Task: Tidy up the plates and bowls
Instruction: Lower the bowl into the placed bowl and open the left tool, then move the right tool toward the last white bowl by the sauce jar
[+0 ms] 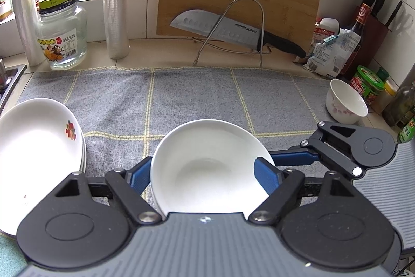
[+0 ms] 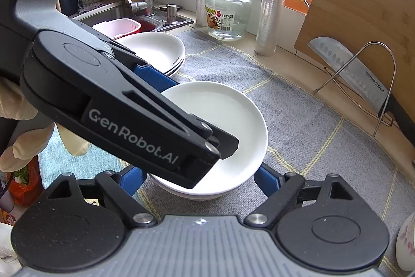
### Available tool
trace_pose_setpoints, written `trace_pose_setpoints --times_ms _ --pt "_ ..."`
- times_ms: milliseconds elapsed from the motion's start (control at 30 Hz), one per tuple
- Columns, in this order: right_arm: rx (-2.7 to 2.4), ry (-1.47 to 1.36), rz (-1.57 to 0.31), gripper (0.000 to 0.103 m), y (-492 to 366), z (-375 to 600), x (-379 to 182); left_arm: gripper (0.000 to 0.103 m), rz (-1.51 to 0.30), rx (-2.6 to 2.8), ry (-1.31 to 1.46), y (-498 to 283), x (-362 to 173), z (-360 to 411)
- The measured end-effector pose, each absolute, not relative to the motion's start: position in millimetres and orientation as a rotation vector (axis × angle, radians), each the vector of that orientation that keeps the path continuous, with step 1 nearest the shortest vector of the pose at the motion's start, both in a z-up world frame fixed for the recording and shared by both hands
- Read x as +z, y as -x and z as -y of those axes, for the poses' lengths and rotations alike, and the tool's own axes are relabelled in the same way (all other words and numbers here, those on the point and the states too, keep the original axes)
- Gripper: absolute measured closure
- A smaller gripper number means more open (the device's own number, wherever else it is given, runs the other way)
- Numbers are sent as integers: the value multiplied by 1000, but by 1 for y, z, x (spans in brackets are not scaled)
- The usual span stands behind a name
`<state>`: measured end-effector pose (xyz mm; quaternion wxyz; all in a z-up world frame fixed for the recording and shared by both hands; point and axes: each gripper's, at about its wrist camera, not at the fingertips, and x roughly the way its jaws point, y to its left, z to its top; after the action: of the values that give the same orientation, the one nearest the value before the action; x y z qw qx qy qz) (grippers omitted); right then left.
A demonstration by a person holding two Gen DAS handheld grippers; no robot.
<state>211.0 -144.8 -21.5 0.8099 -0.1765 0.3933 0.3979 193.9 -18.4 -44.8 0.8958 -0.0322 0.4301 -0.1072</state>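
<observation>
Item one: my left gripper (image 1: 205,173), blue pads (image 1: 264,177) straddling the white plate (image 1: 207,160); whether they pinch its rim or stand just clear I cannot tell.

Item two: my right gripper (image 2: 197,177), jaws spread wide beside the same plate (image 2: 228,118), not pressing it. I judge it is being set down on the grey mat (image 1: 181,100) covering the table.

Left of the left gripper: stacked plates (image 1: 39,142), fruit motif, probably the gathering pile.

Far right: floral bowl (image 1: 346,101), unsorted.

Beyond: knife (image 1: 233,30) marked "SUPOR", propped in its wire rack; the left gripper's arm reads "GenRobot.AI".
</observation>
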Motion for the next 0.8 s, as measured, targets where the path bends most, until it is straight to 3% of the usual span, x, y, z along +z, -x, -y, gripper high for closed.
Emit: trace_pose_setpoints --times_ms 100,300,800 --pt "845 377 -823 0 -210 147 -21 13 -846 -216 52 -188 -37 17" --pt "834 348 -796 0 -211 159 -13 3 -699 -167 -2 -177 -12 12" --pt "575 231 -828 0 -212 257 -13 2 -626 -278 -30 -167 -6 73"
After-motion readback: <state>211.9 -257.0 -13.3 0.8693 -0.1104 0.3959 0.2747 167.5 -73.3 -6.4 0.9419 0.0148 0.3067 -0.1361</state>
